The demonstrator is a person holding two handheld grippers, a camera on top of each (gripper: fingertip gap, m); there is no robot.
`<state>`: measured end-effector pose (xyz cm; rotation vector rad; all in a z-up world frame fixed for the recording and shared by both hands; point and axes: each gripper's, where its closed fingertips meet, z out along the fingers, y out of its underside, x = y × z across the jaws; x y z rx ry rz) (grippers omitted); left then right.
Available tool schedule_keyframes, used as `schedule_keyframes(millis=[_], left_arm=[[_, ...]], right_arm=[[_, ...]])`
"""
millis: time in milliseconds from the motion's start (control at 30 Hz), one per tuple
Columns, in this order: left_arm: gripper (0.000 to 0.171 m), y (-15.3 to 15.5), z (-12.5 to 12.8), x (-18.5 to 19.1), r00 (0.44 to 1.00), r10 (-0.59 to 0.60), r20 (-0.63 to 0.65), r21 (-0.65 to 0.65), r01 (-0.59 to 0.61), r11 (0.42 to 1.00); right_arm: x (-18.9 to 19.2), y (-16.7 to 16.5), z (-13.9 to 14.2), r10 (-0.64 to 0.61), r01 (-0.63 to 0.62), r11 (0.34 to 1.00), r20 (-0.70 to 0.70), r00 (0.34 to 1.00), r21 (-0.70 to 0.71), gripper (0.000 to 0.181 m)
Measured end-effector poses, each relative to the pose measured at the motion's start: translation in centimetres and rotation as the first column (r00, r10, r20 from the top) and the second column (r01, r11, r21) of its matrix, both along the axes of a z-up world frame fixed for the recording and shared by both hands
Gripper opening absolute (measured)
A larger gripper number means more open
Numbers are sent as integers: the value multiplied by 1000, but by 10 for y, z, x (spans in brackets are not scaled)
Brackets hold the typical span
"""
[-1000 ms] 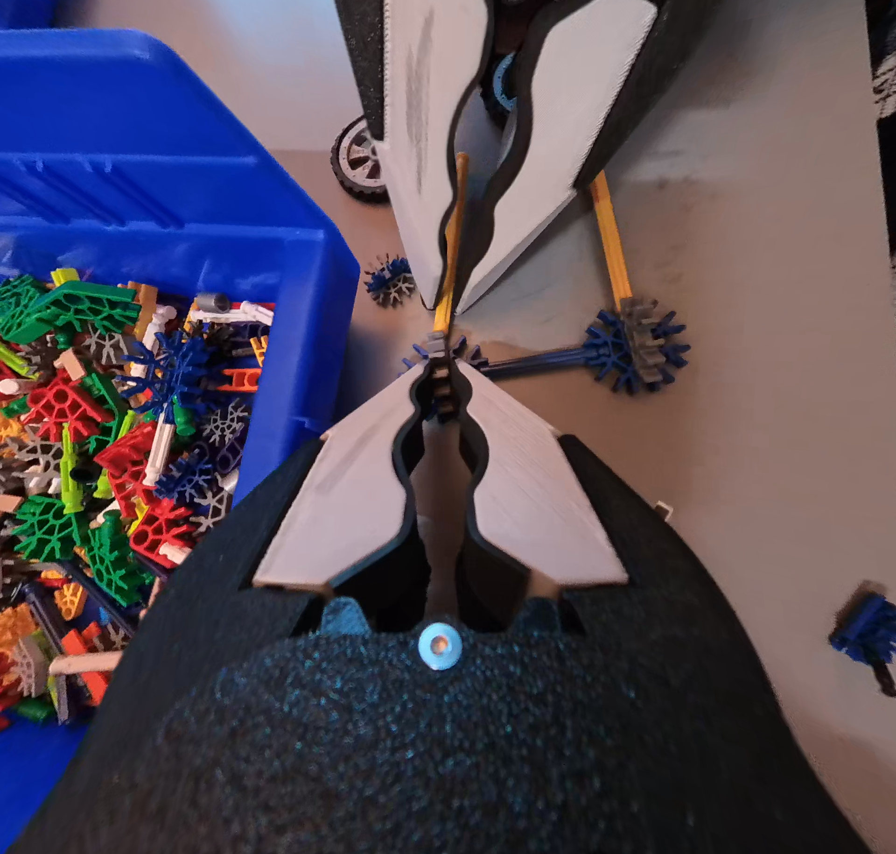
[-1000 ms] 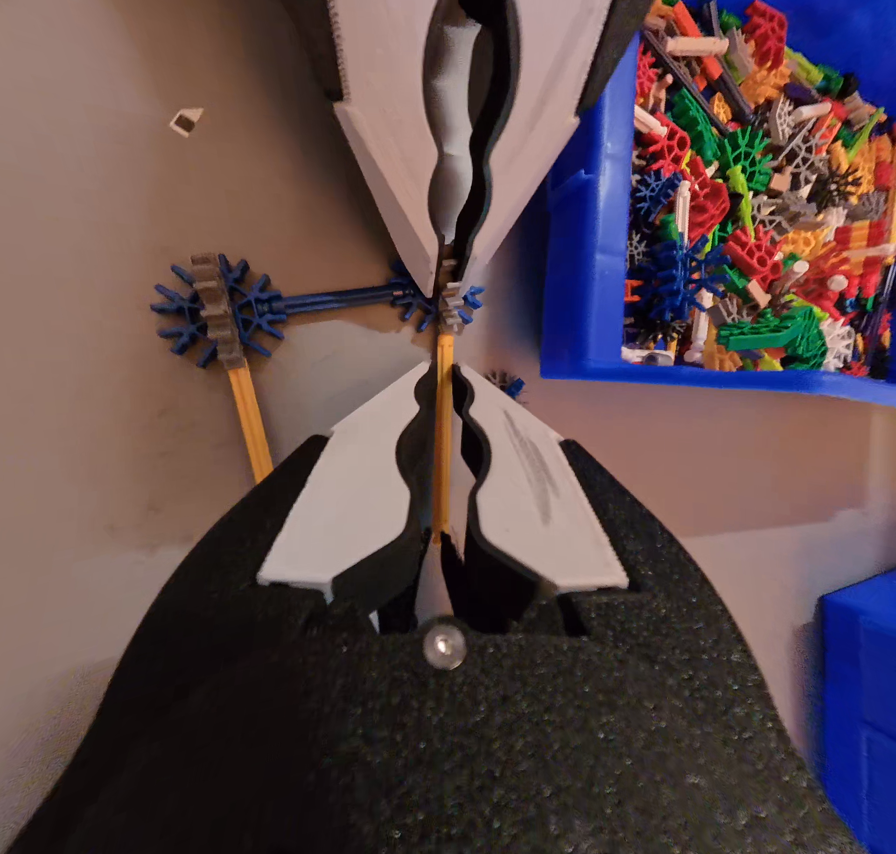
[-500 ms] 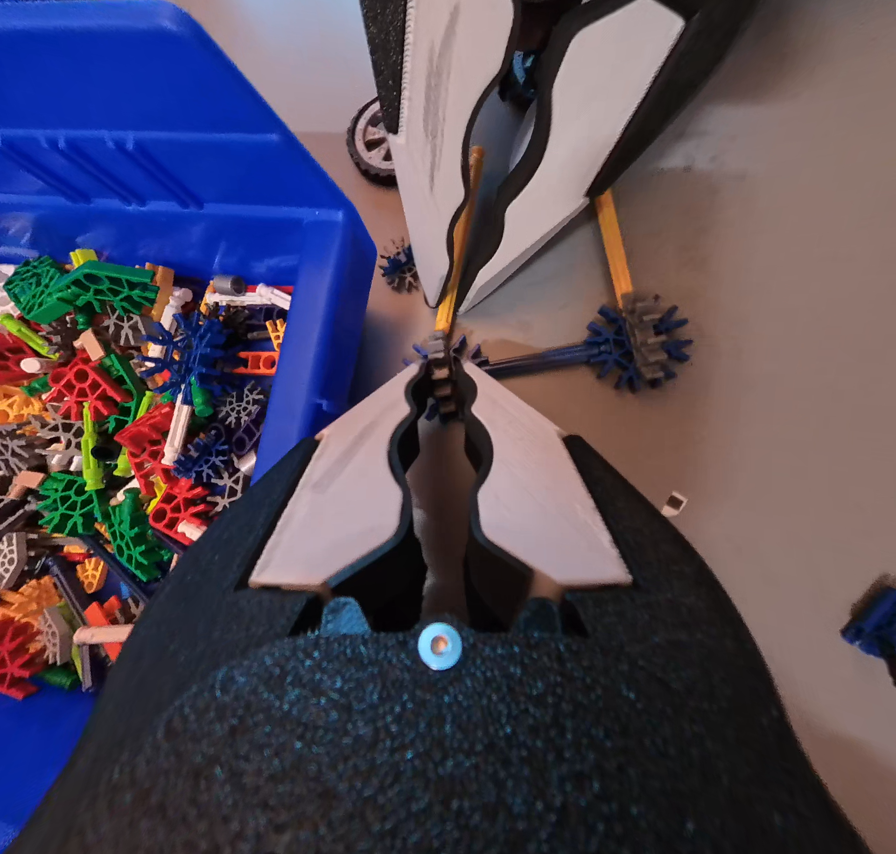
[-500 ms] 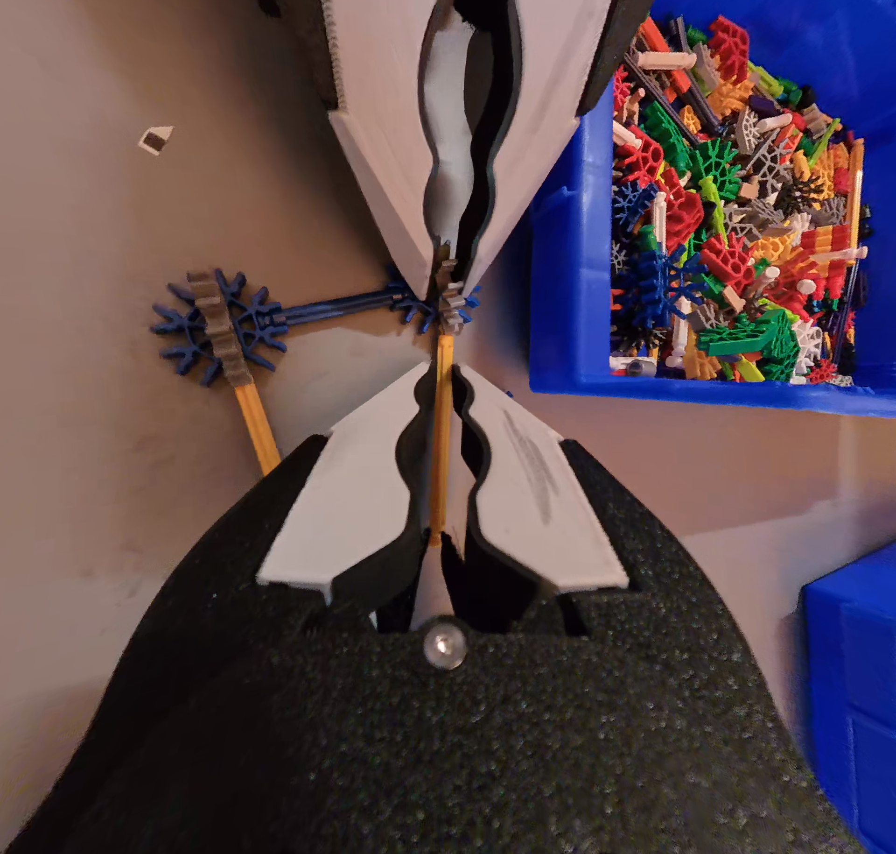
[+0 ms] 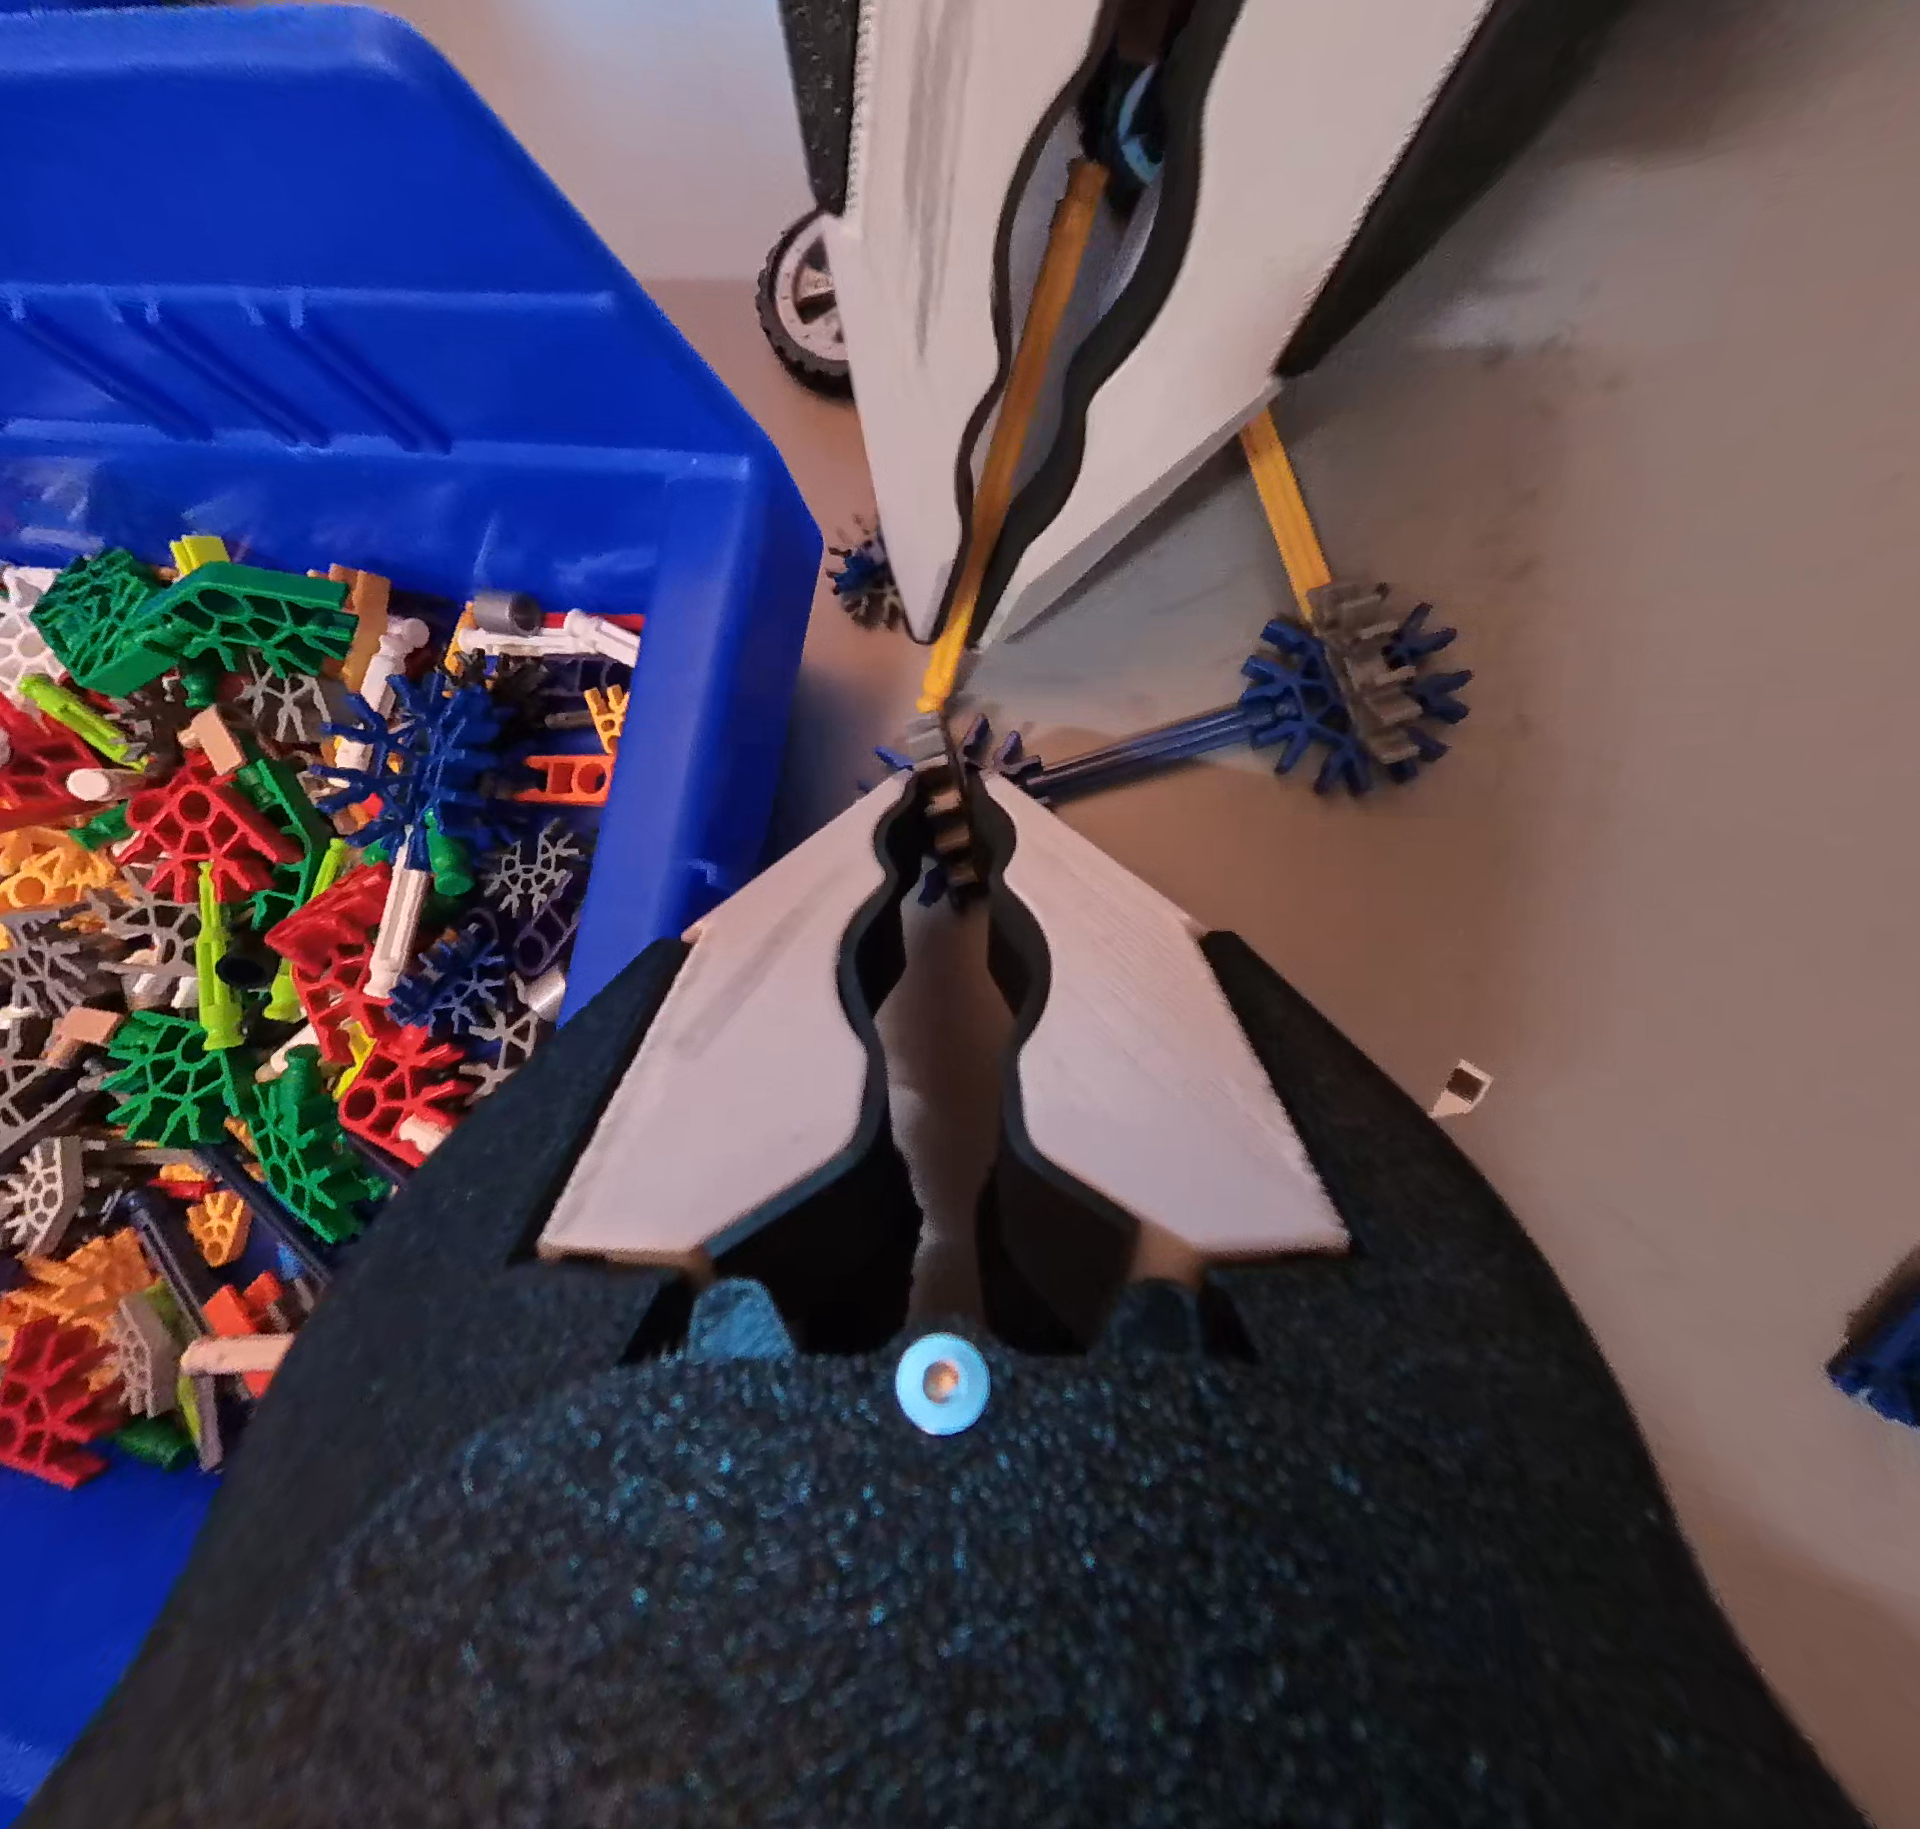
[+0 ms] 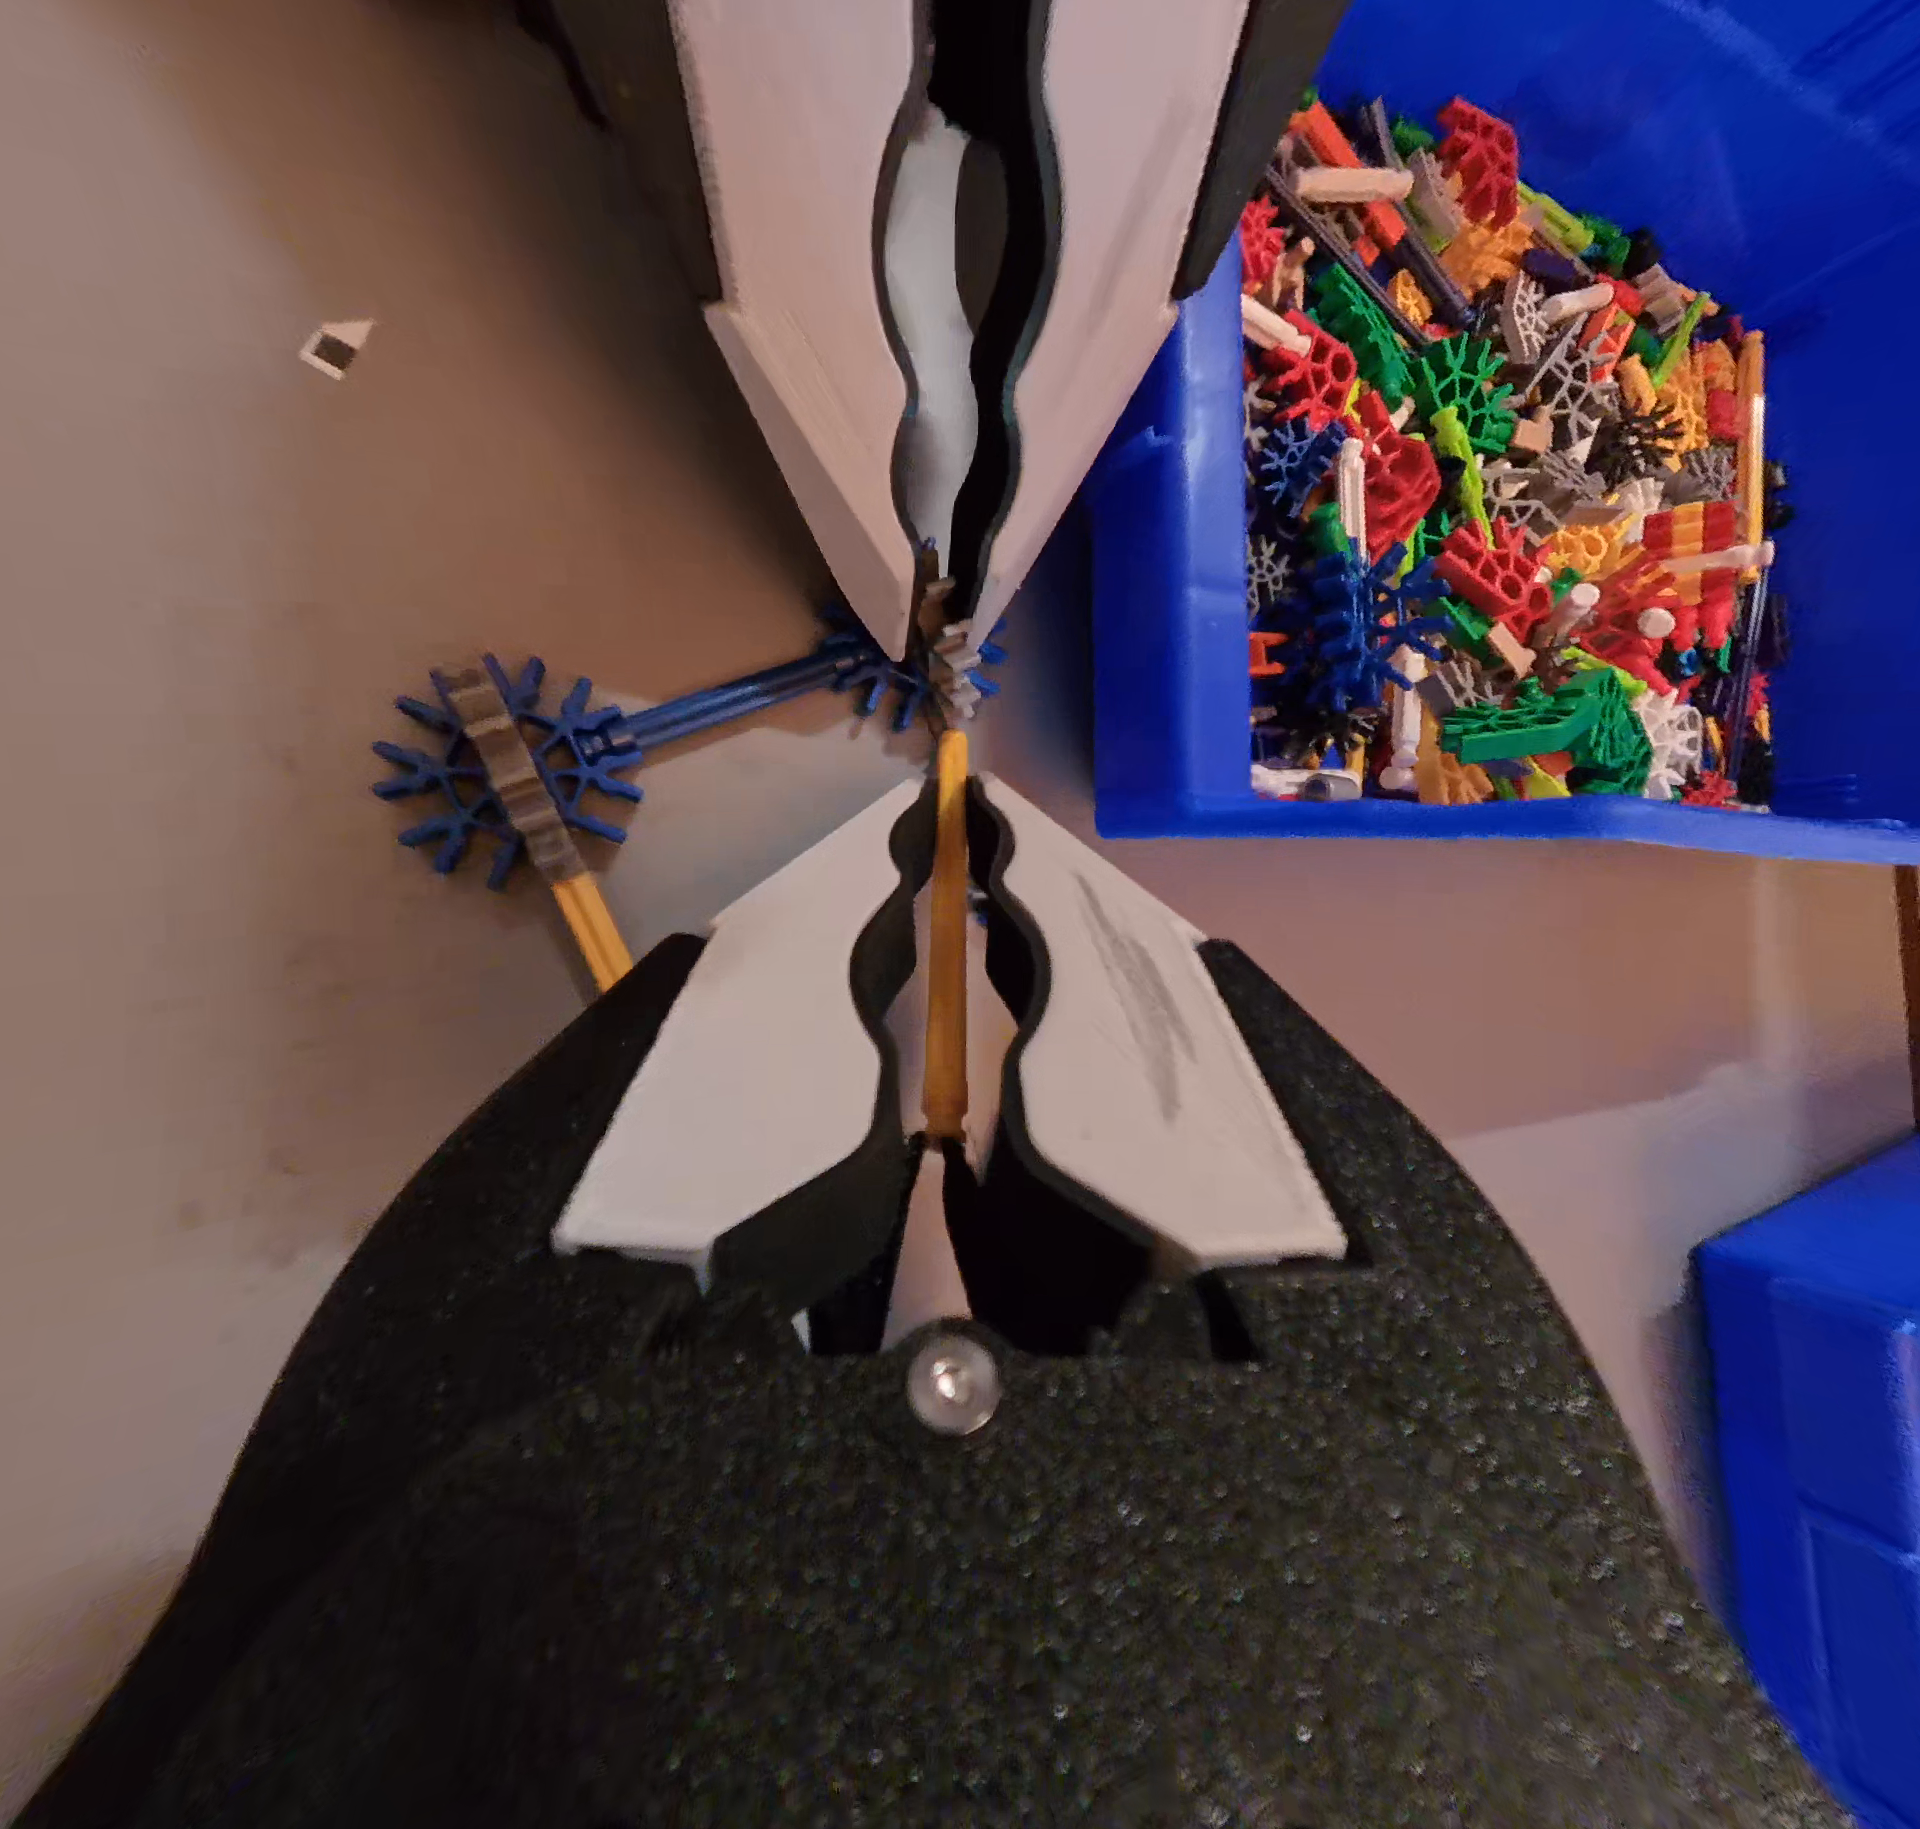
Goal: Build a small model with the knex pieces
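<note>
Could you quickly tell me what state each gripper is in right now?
Left gripper: jaws shut on the grey-and-blue connector.
Right gripper: jaws shut on the yellow rod.

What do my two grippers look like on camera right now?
Both look alike. The left gripper and right gripper each have a black, grainy foam-like body, two pale grey wedge fingers tapering to a point, wavy black inner pads, and a round silver screw at the base. The right one's finger has dark scuff streaks. No cables or sleeves show.
</note>
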<state>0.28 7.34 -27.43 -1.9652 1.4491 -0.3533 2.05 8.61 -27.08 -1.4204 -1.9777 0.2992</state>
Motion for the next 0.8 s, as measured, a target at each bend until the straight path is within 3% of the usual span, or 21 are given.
schedule_keyframes(millis=[367, 800], left_arm=[[6, -11, 1, 10, 995, -92, 42, -8, 93, 996], [7, -12, 1, 12, 993, -103, 52, 1, 103, 995]], right_arm=[[5, 4, 0, -30, 28, 994, -13, 999, -106, 4], [13, 1, -10, -27, 33, 985, 43, 999, -170, 5]])
